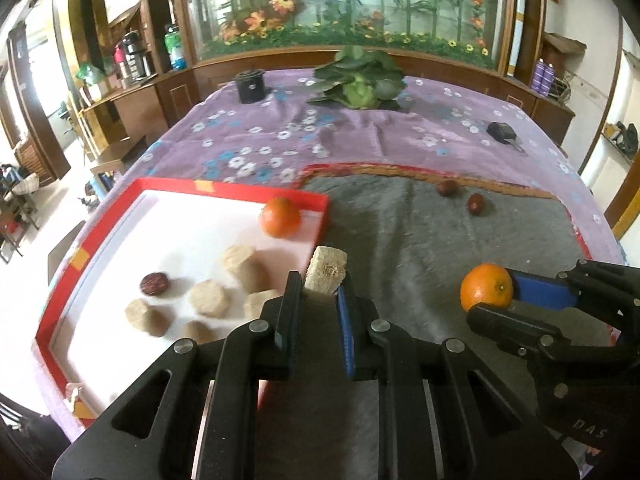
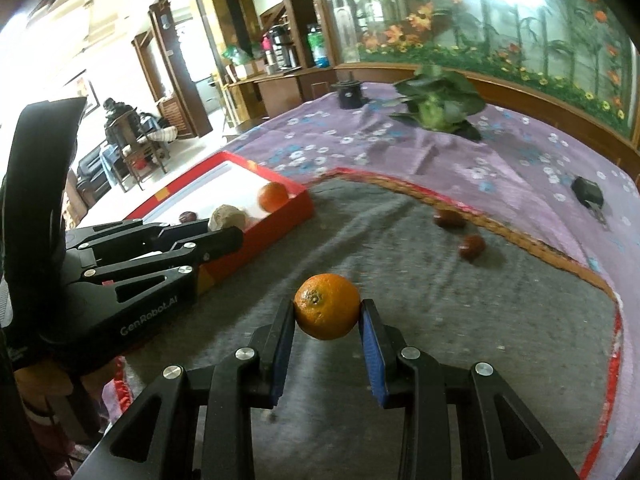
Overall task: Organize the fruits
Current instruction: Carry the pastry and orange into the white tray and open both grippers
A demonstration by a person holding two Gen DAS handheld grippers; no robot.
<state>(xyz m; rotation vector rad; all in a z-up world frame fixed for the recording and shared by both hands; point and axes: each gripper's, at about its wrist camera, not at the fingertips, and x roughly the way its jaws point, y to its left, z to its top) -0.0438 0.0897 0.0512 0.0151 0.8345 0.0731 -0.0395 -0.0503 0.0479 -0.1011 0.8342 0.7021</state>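
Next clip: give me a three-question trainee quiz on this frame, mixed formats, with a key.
1. True or false: the right gripper is shut on an orange.
2. What does the left gripper hold: A a red date, B a beige cut cylinder, C nothing?
3. How many red dates lie loose on the grey mat, outside the red tray?

Key: 1 true; 2 B; 3 two.

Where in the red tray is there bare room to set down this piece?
The red tray is bare along its far-left stretch, behind the date and left of the orange. The near-right part is crowded with tan chunks.
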